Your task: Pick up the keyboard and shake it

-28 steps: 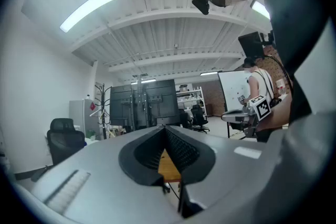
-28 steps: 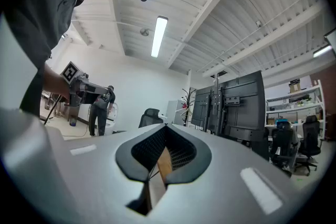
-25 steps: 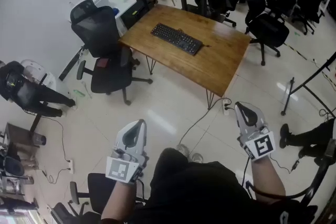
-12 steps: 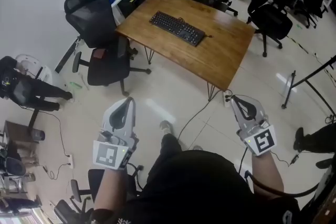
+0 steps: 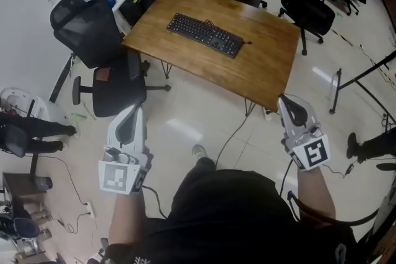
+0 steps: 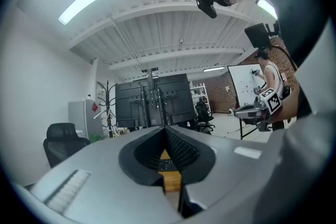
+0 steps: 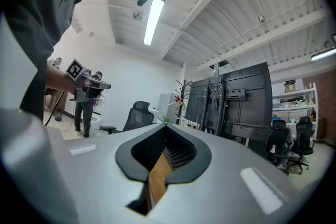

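Black keyboard lies flat, seemingly askew, on the wooden table.

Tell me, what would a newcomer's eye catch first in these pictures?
A black keyboard lies alone on a wooden table at the top middle of the head view. The left gripper and right gripper hang over the floor, both shut and empty, short of the table. A black office chair stands at the table's left.
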Tool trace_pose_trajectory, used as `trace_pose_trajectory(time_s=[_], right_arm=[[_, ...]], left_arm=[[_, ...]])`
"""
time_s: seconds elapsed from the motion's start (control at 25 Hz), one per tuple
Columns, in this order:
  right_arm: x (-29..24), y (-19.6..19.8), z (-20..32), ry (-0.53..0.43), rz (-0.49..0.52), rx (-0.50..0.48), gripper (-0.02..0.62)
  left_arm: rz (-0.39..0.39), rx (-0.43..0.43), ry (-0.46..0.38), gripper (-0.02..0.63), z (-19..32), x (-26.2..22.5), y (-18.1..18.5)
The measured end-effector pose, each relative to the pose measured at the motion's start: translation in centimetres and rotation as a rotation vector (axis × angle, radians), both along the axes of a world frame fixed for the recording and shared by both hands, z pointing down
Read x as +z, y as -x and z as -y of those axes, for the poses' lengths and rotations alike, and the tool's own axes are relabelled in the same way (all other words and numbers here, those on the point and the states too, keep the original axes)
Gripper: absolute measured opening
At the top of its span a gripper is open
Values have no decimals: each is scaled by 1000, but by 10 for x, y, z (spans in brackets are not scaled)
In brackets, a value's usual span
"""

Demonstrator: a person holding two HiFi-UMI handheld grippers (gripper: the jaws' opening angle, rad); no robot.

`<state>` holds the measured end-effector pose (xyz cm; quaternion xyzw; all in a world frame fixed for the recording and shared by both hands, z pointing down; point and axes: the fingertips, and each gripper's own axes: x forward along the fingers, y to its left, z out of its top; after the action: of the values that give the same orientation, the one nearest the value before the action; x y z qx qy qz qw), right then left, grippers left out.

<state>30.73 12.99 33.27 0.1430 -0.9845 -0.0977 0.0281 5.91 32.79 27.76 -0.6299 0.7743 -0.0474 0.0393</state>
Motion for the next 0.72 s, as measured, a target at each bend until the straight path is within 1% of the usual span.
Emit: trace_pose_trajectory(time_s=[0.12, 0.24, 0.36, 0.52, 0.64, 0.72], right_arm=[[-3, 30, 2, 7, -1, 47, 2], [-8, 55, 1, 17, 10, 74, 2], [-9, 73, 0, 14, -3, 87, 3], [-2, 90, 8, 22, -30, 103, 2], [1, 100, 24, 26, -26, 124, 2], [3, 109, 37, 23, -20, 131, 2]], left_arm=[[2, 20, 1, 0, 5, -2, 40], [5, 50, 14, 0, 8, 2, 68], [22, 80, 43, -1, 16, 14, 86], [-17, 81, 34, 0, 37, 25, 103], [-48, 74, 26, -2, 59, 31, 117], [-49, 77, 19, 0, 76, 31, 126]])
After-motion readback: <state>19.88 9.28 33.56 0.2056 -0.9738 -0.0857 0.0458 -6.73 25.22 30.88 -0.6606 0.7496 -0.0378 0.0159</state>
